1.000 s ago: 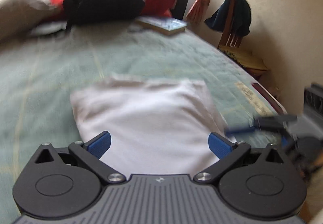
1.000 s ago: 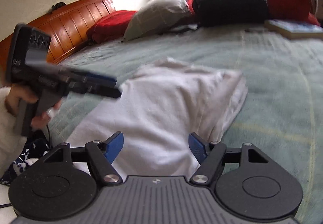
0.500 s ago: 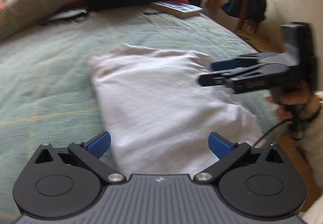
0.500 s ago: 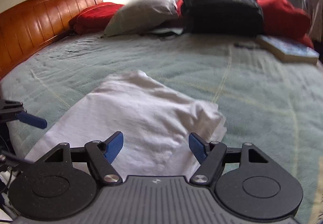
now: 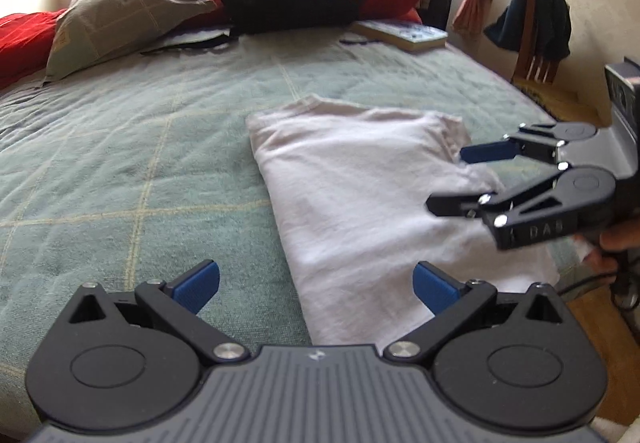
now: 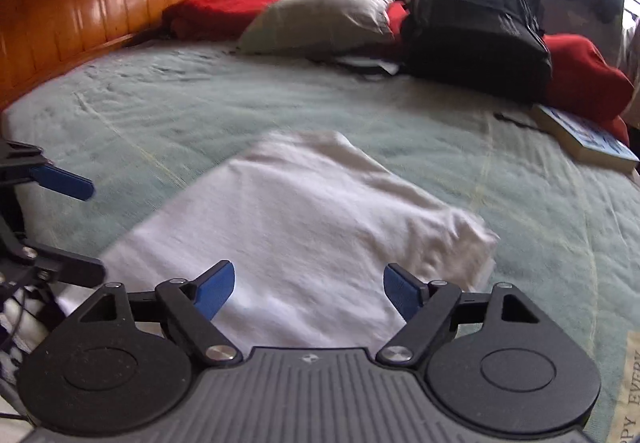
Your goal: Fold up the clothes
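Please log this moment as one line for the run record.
white garment: folded, flat on bed | left gripper: open, empty | right gripper: opening, empty

A home bedroom: a green bedspread [image 6: 360, 115] is covering a bed, pillows [image 6: 324, 17] are lying by the wooden headboard [image 6: 80, 11] at far left.
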Tool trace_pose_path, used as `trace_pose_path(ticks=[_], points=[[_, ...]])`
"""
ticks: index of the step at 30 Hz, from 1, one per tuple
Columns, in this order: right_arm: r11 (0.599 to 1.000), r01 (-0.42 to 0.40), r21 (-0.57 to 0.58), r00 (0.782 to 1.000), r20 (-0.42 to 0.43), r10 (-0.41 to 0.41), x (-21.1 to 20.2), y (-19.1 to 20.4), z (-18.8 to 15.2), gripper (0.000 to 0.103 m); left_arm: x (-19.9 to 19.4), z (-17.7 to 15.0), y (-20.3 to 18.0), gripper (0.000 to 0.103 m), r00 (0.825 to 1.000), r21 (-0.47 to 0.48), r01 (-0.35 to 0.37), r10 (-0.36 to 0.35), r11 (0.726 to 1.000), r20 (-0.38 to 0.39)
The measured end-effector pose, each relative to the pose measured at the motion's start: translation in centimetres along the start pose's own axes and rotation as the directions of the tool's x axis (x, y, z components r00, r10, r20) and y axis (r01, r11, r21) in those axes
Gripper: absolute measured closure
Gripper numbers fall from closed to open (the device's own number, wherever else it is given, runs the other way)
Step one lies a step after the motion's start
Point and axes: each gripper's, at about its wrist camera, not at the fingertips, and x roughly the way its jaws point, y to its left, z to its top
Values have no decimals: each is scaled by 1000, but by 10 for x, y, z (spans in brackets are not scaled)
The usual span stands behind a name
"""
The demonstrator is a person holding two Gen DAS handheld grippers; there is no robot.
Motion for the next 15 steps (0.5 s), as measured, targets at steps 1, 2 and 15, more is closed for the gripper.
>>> trace_pose_path(ticks=[1, 2, 15], points=[[1000, -14, -5, 1000, 3, 14, 2, 5, 2, 16, -2, -1, 0, 1, 1000, 0, -4, 4, 1000, 5], [1000, -18, -12, 1000, -9, 18, 8, 10, 3, 14, -5, -1, 0, 1, 1000, -1, -10, 10, 1000, 9], [999, 45, -2, 998, -34, -45, 4, 29, 2, 0, -16, -8, 9, 1, 999, -43, -14, 16, 999, 40]])
